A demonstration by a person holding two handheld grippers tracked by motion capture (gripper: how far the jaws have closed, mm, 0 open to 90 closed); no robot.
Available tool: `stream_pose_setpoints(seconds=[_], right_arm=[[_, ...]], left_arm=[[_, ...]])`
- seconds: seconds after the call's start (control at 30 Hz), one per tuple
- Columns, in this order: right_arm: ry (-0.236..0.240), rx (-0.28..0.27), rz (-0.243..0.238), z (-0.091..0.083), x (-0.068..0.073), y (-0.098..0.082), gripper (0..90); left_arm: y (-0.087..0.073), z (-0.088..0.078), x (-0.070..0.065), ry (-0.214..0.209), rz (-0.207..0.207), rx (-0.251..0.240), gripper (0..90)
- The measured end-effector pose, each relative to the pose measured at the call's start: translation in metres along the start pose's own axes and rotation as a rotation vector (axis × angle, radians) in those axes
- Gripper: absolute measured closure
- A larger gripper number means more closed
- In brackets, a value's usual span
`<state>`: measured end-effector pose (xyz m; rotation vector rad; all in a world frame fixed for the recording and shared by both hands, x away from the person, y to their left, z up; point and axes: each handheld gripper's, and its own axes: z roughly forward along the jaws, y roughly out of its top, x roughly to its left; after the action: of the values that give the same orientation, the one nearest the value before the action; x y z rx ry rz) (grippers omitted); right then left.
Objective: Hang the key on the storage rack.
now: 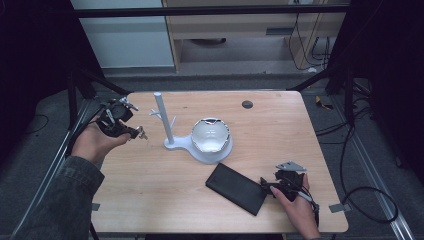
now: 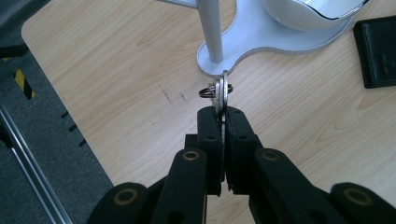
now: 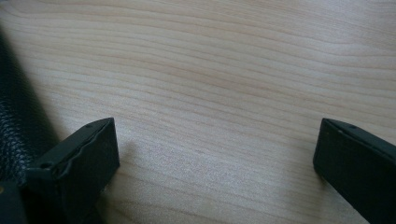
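Note:
My left gripper (image 1: 134, 132) is held above the table's left edge, shut on a small bunch of metal keys (image 1: 142, 134). In the left gripper view the jaws (image 2: 222, 115) pinch the flat keys (image 2: 222, 91), and a dark key ring (image 2: 207, 92) sticks out to the side. Just beyond stands a white key stand (image 1: 164, 120) with a post and short pegs; its post (image 2: 210, 28) rises from a flat base (image 2: 261, 44). My right gripper (image 1: 272, 186) rests low at the front right, open, beside a black wallet (image 1: 236, 188). In the right gripper view its jaws (image 3: 215, 140) stand wide apart over bare wood, with the wallet's leather (image 3: 14, 126) at the left.
A white bowl (image 1: 211, 135) with a shiny rim sits on the stand's base (image 1: 207, 155). A dark round grommet (image 1: 247, 104) marks the table's far side. The wooden table (image 1: 280, 135) ends close to my left hand, and cables lie on the floor at the right (image 1: 370, 200).

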<state>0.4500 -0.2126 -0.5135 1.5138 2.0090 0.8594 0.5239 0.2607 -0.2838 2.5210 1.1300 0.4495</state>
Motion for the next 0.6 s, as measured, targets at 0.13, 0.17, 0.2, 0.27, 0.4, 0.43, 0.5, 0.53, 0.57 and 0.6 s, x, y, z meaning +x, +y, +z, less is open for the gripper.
stream_pose_setpoints(seconds=[0.13,0.17,0.2,0.27,0.4,0.43,0.5,0.53,0.57,0.6], right_arm=[[-0.001,0.001,-0.002,0.0,0.0,0.0,0.7],[-0.001,0.001,-0.003,0.0,0.0,0.0,0.7],[-0.001,0.001,-0.002,0.0,0.0,0.0,0.7],[-0.001,0.002,-0.006,0.0,0.0,0.0,0.7],[-0.001,0.001,-0.002,0.0,0.0,0.0,0.7],[-0.001,0.002,-0.005,0.0,0.0,0.0,0.7],[-0.001,0.002,-0.005,0.0,0.0,0.0,0.7],[-0.001,0.002,-0.003,0.0,0.0,0.0,0.7],[-0.002,0.001,-0.002,0.0,0.0,0.0,0.7],[-0.002,0.001,-0.002,0.0,0.0,0.0,0.7]], left_arm=[[0.0,0.0,0.005,0.004,-0.022,0.002,86.1],[0.001,0.0,0.007,0.008,-0.024,0.005,86.1],[0.001,0.001,0.008,0.008,-0.027,0.007,86.1],[0.002,0.0,0.011,0.012,-0.037,0.005,86.1],[0.004,0.0,0.014,0.022,-0.05,-0.002,86.1],[0.004,-0.001,0.015,0.027,-0.045,-0.003,86.1],[0.004,0.0,0.016,0.03,-0.052,-0.005,86.1],[0.004,0.001,0.016,0.03,-0.054,-0.004,86.1],[0.005,0.001,0.016,0.029,-0.052,-0.002,86.1],[0.005,0.001,0.016,0.029,-0.052,-0.002,86.1]])
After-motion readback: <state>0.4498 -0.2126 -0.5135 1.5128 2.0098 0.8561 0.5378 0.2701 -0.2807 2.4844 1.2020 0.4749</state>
